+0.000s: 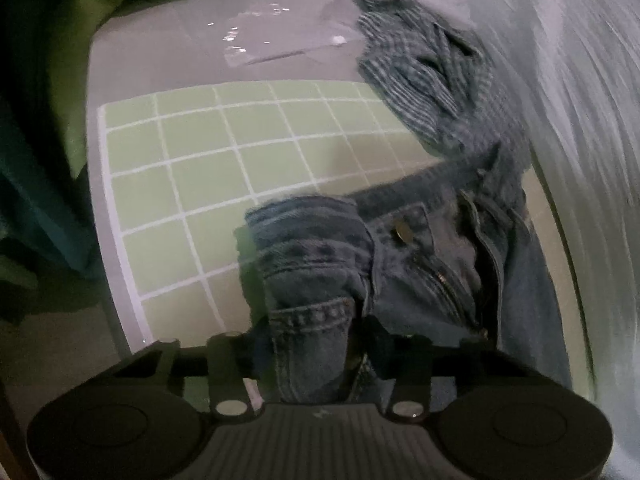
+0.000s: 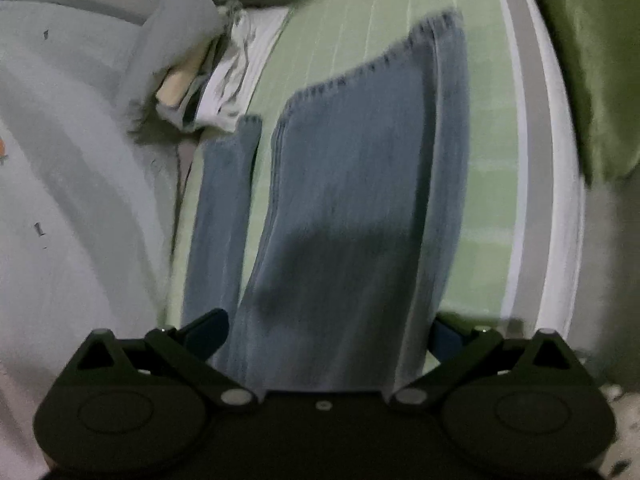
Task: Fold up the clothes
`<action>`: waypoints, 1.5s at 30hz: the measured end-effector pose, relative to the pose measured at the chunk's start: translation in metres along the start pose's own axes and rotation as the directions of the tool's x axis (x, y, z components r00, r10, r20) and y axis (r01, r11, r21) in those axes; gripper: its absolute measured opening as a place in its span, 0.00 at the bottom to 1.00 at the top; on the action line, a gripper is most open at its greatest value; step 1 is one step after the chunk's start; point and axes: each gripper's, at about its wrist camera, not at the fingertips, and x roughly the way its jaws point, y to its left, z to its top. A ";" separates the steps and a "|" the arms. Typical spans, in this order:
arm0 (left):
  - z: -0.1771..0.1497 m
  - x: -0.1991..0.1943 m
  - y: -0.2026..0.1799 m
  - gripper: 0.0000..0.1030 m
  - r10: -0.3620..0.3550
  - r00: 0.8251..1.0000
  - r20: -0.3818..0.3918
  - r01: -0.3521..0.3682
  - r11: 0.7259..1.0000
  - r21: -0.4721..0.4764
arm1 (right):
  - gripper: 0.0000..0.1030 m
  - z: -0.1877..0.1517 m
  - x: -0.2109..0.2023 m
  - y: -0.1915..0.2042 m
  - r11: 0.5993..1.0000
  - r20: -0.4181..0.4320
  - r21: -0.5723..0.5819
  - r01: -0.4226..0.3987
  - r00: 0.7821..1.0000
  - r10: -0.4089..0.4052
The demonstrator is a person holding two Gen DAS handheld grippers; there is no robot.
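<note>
A pair of blue jeans [image 1: 404, 252] lies bunched on a green grid mat [image 1: 192, 168], its button and zipper showing. My left gripper [image 1: 316, 344] is shut on a folded piece of the waistband. In the right wrist view, the jeans legs [image 2: 360, 184] stretch away over the mat [image 2: 344, 20], hems at the far end. The right gripper [image 2: 326, 332] is open, its fingers [image 2: 208, 330] spread wide on either side of the broad leg, which runs between them down to the gripper body.
A crumpled blue striped shirt [image 1: 424, 64] and a clear plastic bag [image 1: 276, 32] lie beyond the mat. A stack of folded clothes [image 2: 228, 76] sits at the mat's far corner. A person's pale garment [image 2: 60, 160] fills one side, and green fabric [image 2: 580, 60] hangs past the table edge.
</note>
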 end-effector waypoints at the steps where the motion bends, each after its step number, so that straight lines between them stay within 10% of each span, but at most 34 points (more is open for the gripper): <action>1: 0.001 0.001 0.001 0.39 0.002 1.000 0.000 -0.002 1.000 -0.011 | 0.94 0.004 0.001 0.002 1.000 0.018 -0.012 0.020 1.000 -0.019; 6: 0.004 -0.003 0.000 0.21 -0.007 1.000 0.009 0.007 1.000 0.016 | 0.74 0.031 0.009 0.010 0.992 0.083 -0.036 0.120 0.990 -0.116; 9: 0.003 -0.009 -0.002 0.18 0.006 1.000 0.028 -0.006 1.000 0.006 | 0.45 0.036 0.003 0.003 0.994 0.096 -0.018 0.104 0.990 -0.102; 11: 0.002 -0.014 0.001 0.17 0.008 0.999 0.043 -0.008 1.000 -0.016 | 0.06 0.039 -0.001 -0.001 0.996 0.104 -0.007 0.092 0.990 -0.091; 27: -0.029 -0.090 0.042 0.13 0.105 0.985 0.135 -0.102 0.994 -0.028 | 0.04 0.049 -0.081 -0.046 0.993 0.142 0.040 0.108 0.983 -0.112; 45: 0.002 -0.079 -0.101 0.12 -0.159 0.952 0.261 0.167 0.986 -0.010 | 0.04 0.097 0.008 0.131 0.959 0.168 -0.220 -0.176 0.962 0.215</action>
